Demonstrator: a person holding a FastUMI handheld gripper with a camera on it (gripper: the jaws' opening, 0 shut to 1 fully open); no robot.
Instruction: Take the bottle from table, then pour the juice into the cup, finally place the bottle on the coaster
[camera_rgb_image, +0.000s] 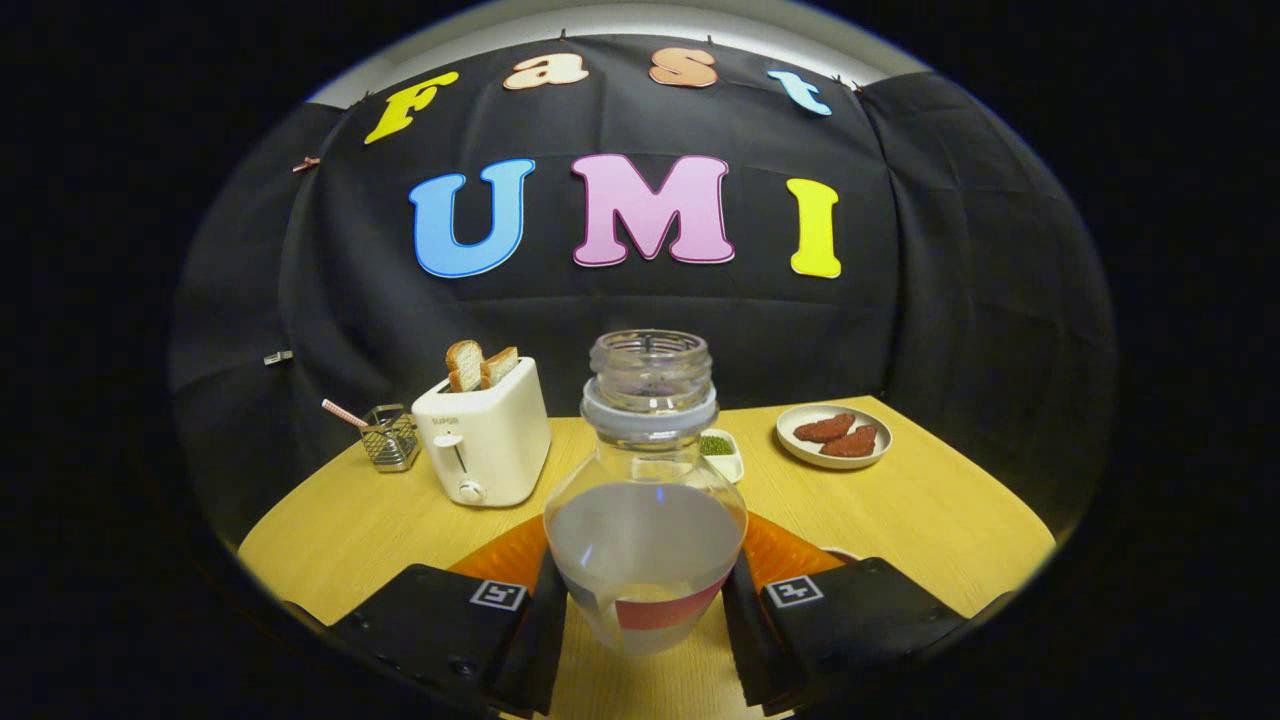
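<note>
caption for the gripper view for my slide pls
Gripper shut on an open-necked bottle of pale liquid above an orange coaster, toaster and plate beyond.

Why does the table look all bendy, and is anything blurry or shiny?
In the gripper view the fisheye lens curves the table edge and bulges the wall; the bottle, held between the jaws of the gripper, looks big because it is close. The toaster and plate look sharp. Faint glints show on the bottle glass, and light falls off toward the rim.
</note>
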